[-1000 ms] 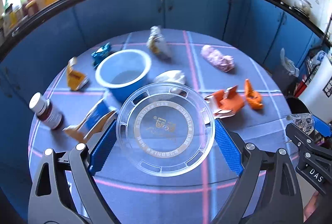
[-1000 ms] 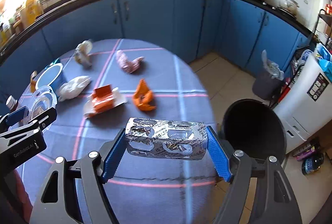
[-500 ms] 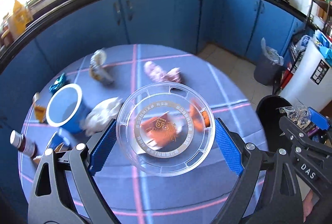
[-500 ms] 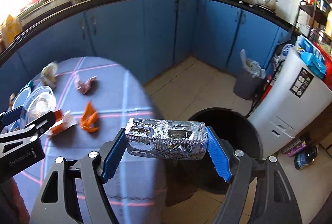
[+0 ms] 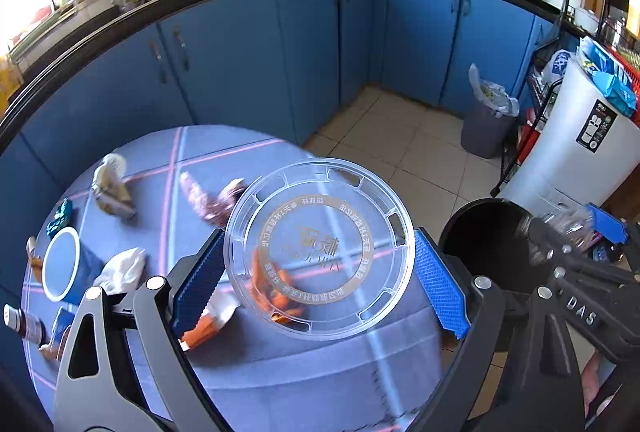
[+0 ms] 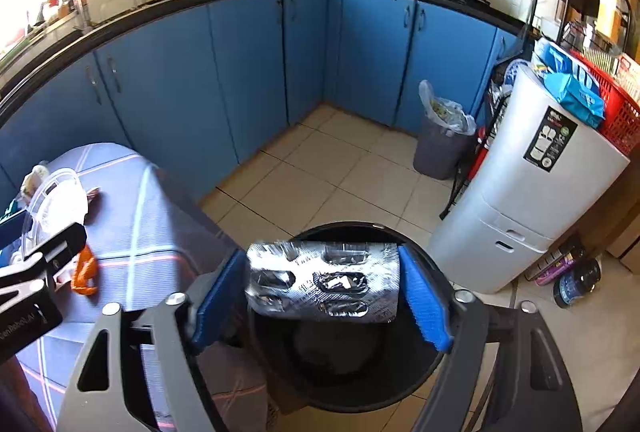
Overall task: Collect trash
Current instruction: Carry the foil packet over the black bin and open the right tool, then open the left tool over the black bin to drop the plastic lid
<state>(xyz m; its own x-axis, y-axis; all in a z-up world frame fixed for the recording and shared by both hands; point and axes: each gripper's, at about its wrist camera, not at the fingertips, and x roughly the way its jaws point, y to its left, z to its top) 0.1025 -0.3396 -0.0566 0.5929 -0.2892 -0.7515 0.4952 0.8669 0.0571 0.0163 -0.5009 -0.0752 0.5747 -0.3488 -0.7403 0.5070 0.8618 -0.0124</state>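
Observation:
My left gripper (image 5: 320, 272) is shut on a clear round plastic lid (image 5: 318, 248) and holds it above the right part of the blue table (image 5: 288, 384). My right gripper (image 6: 322, 282) is shut on a silver blister pack (image 6: 324, 282) and holds it right over the open black trash bin (image 6: 344, 364). The bin also shows in the left wrist view (image 5: 480, 236), off the table's right edge, with the right gripper (image 5: 576, 224) above it. Trash lies on the table: an orange wrapper (image 5: 280, 292), an orange carton (image 5: 204, 324), a pink wrapper (image 5: 208, 196), a white tissue (image 5: 120, 268).
A blue cup (image 5: 64, 264), a small brown bottle (image 5: 24, 324), a teal wrapper (image 5: 60, 216) and a crumpled packet (image 5: 110, 184) lie on the table's left. Blue cabinets (image 6: 240, 80) ring the room. A grey bin with a bag (image 6: 440, 140) and a white appliance (image 6: 532, 192) stand on the tiled floor.
Both grippers have swung right, away from the table's middle. The blister pack has moved from over the table to over the black bin. The lid now hangs near the table's right edge.

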